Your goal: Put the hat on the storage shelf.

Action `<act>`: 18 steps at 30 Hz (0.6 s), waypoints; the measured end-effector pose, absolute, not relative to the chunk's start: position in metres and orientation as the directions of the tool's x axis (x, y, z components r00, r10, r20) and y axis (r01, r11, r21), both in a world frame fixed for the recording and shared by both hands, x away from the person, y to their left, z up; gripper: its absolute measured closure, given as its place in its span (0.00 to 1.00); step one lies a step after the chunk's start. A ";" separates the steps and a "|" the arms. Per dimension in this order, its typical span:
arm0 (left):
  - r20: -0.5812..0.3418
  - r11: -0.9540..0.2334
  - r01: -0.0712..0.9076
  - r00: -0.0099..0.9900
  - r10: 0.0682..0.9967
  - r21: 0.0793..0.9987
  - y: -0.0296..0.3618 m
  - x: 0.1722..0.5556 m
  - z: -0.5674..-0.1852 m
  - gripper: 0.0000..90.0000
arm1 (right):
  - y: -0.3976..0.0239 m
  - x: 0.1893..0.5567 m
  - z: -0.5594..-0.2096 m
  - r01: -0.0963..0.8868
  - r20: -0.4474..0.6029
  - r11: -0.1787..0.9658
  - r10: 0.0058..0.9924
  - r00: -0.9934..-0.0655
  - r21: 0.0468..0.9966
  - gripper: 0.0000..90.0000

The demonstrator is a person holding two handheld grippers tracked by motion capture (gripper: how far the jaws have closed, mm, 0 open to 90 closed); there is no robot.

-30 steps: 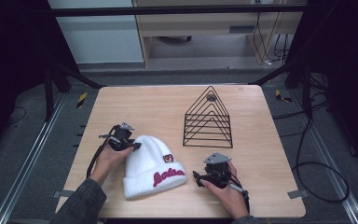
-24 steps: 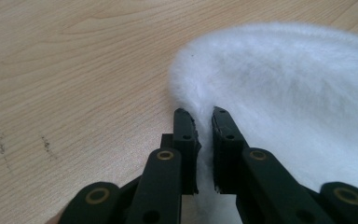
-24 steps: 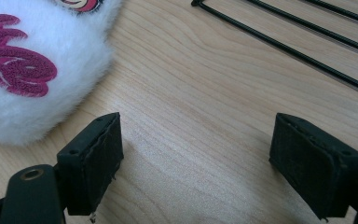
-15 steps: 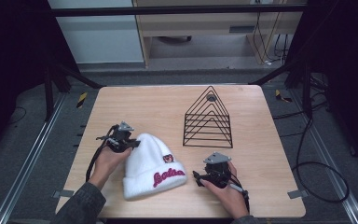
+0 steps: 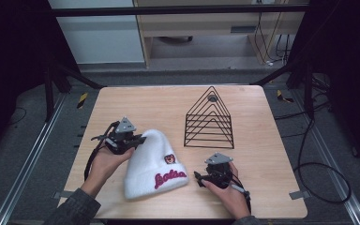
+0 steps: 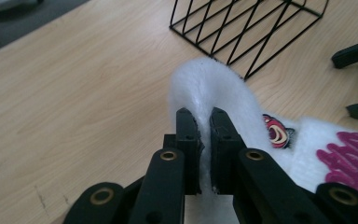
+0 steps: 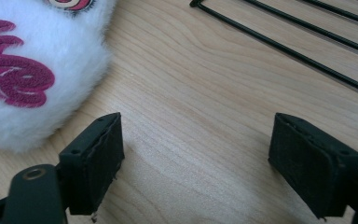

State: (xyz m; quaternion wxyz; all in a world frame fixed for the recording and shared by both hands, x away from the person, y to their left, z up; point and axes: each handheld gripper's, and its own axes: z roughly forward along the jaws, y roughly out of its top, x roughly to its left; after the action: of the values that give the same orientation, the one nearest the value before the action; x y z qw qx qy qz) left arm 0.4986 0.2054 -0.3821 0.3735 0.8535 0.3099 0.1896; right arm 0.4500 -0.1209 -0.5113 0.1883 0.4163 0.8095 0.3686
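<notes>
A white fluffy beanie [image 5: 153, 164] with pink embroidered lettering and a small round patch lies on the wooden worktop [image 5: 168, 105], near the person's edge and left of centre. The left gripper [image 6: 204, 133] has its jaws closed tight on a fold of the beanie's crown, the white fabric pinched between the pads and bulging above them. In the high view, the crown end is raised while the lettered cuff rests on the worktop. The right gripper [image 7: 196, 163] sits just beside the cuff, apart from it, its jaws spread wide with only bare wood between them. A black wire triangular rack [image 5: 209, 119] stands behind it, with nothing in its slots.
</notes>
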 end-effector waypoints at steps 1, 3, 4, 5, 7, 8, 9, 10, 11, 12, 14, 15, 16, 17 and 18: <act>0.102 -0.538 0.369 0.747 0.657 0.758 0.203 0.496 -0.377 0.93 | -0.122 0.451 -0.511 0.537 0.002 0.374 0.820 -0.573 0.756 0.26; 0.115 -0.545 0.353 0.753 0.648 0.761 0.201 0.492 -0.372 0.93 | -0.125 0.452 -0.511 0.542 0.001 0.361 0.832 -0.555 0.759 0.26; 0.134 -0.555 0.322 0.766 0.629 0.767 0.197 0.486 -0.362 0.94 | -0.126 0.453 -0.511 0.546 0.011 0.352 0.834 -0.552 0.760 0.26; 0.134 -0.550 0.310 0.770 0.624 0.776 0.196 0.483 -0.356 0.94 | -0.127 0.453 -0.511 0.543 0.009 0.356 0.831 -0.557 0.760 0.24; 0.137 -0.540 0.288 0.777 0.615 0.791 0.195 0.478 -0.343 0.94 | -0.129 0.452 -0.510 0.556 0.009 0.350 0.841 -0.541 0.754 0.21; 0.134 -0.531 0.282 0.778 0.614 0.799 0.194 0.476 -0.338 0.94 | -0.131 0.451 -0.508 0.552 0.008 0.344 0.843 -0.537 0.759 0.21; 0.135 -0.530 0.277 0.780 0.612 0.801 0.194 0.475 -0.333 0.94 | -0.132 0.450 -0.506 0.545 0.003 0.341 0.846 -0.533 0.766 0.21; 0.133 -0.524 0.274 0.779 0.612 0.806 0.193 0.474 -0.329 0.94 | -0.133 0.448 -0.503 0.538 0.002 0.338 0.846 -0.533 0.772 0.20; 0.140 -0.524 0.266 0.780 0.610 0.809 0.193 0.474 -0.326 0.94 | -0.134 0.447 -0.499 0.529 -0.005 0.343 0.842 -0.539 0.776 0.19; 0.148 -0.528 0.259 0.779 0.609 0.809 0.192 0.473 -0.323 0.94 | -0.136 0.446 -0.495 0.521 -0.009 0.347 0.839 -0.544 0.780 0.18; 0.146 -0.517 0.252 0.779 0.610 0.818 0.192 0.472 -0.315 0.94 | -0.140 0.445 -0.486 0.499 -0.027 0.357 0.833 -0.552 0.790 0.16; 0.151 -0.516 0.245 0.779 0.609 0.821 0.192 0.472 -0.313 0.94 | -0.141 0.445 -0.481 0.494 -0.020 0.348 0.832 -0.554 0.796 0.15; 0.160 -0.518 0.236 0.778 0.608 0.822 0.192 0.472 -0.309 0.94 | -0.143 0.445 -0.477 0.486 -0.020 0.347 0.830 -0.558 0.802 0.15; 0.166 -0.514 0.225 0.778 0.607 0.828 0.192 0.473 -0.304 0.94 | -0.144 0.444 -0.471 0.475 -0.025 0.348 0.826 -0.563 0.808 0.14; 0.169 -0.513 0.218 0.779 0.604 0.830 0.191 0.474 -0.301 0.94 | -0.145 0.443 -0.464 0.460 -0.033 0.353 0.821 -0.571 0.815 0.13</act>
State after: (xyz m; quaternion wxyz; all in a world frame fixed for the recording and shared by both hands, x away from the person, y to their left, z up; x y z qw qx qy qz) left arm 0.4739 0.1915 -0.3006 0.4284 0.8403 0.2445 0.2251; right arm 0.4433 -0.1448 -0.4643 0.2256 0.4048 0.7910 0.3996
